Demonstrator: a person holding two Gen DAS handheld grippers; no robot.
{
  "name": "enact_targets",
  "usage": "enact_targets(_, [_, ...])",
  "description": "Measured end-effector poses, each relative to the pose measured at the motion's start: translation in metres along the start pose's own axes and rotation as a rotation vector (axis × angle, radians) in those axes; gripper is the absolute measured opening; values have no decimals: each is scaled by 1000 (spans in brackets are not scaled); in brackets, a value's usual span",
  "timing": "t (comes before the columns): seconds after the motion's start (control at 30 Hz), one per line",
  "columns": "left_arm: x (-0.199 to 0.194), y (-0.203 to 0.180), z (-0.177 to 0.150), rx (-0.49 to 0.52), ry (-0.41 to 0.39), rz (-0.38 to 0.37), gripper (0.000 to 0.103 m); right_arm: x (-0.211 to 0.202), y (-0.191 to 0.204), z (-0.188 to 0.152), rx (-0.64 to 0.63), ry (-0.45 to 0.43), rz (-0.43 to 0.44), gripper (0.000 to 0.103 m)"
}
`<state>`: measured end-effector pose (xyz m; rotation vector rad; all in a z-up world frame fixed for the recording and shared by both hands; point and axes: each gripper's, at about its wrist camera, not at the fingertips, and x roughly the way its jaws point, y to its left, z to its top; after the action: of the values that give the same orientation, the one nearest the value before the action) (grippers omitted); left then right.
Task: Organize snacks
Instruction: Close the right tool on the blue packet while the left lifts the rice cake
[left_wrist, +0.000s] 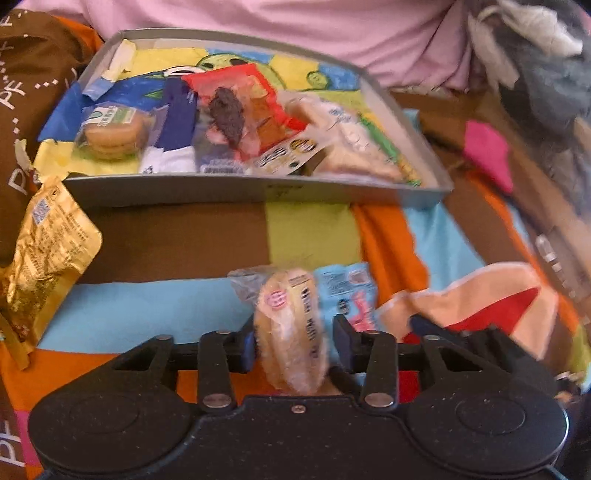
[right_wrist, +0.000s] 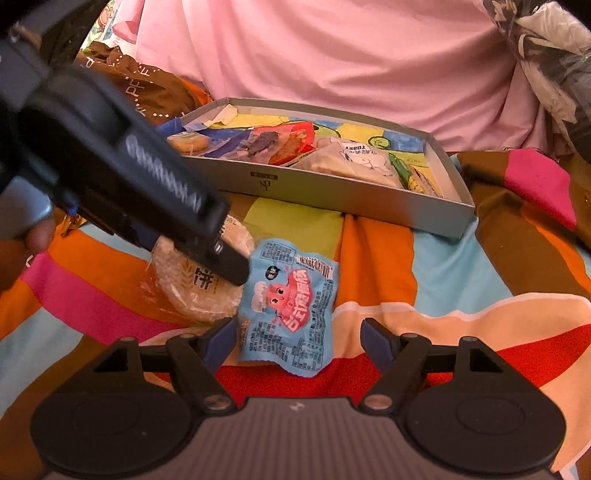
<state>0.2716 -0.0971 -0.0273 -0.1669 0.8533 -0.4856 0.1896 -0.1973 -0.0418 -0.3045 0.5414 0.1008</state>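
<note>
While the left claw (left_wrist: 293, 347) is set around a round pale rice cake in clear wrap (left_wrist: 291, 328), its jaws are seen close against the cake's two faces, though firm contact on the right side cannot be told through the blur. The right claw (right_wrist: 297, 341) is held wide open and empty, with a light blue snack packet printed with a pink octopus (right_wrist: 290, 302) lying between its fingers on the striped multicoloured bedspread (right_wrist: 443, 273). Beyond both, several wrapped snacks are held in a shallow grey cardboard box (right_wrist: 332, 192). A crumpled gold foil packet (left_wrist: 44, 254) is seen beside the box.
</note>
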Motion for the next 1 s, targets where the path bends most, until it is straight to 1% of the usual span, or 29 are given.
enact_targets(0.07, [0, 3, -2, -12, 3, 0, 36, 0, 1, 0, -7, 2, 1, 80])
enact_targets(0.13, [-5, 8, -3, -30, 2, 2, 32, -1, 3, 2, -15, 0, 6, 80])
enact_targets(0.3, [-29, 19, -6, -4, -19, 60, 24, -4, 4, 6, -18, -4, 47, 80])
enact_targets(0.37, [-39, 27, -10, 4, -29, 84, 24, -1, 1, 9, 8, 19, 80, 80])
enact_targets(0.47, [-48, 40, -16, -19, -28, 106, 24, 9, -9, 13, 80, 67, 127, 80])
enact_targets(0.57, [-51, 47, -22, -56, -25, 114, 24, 22, -18, 17, 139, 107, 130, 80])
enact_targets(0.63, [-53, 48, -25, -71, -26, 118, 23, 27, -18, 17, 146, 116, 119, 81])
enact_targets(0.67, [-52, 47, -26, -75, -23, 121, 23, 29, -15, 17, 140, 121, 112, 79])
enact_targets(0.73, [-53, 43, -28, -79, -16, 125, 22, 29, -6, 18, 97, 133, 83, 72])
enact_targets(0.77, [-53, 40, -29, -79, -10, 128, 22, 27, -1, 18, 71, 134, 70, 66])
enact_targets(0.8, [-54, 37, -31, -78, -5, 130, 22, 25, 2, 18, 57, 137, 63, 64])
enact_targets(1.0, [-60, 23, -52, -63, 25, 118, 21, 1, 9, 4, 48, 189, 95, 63])
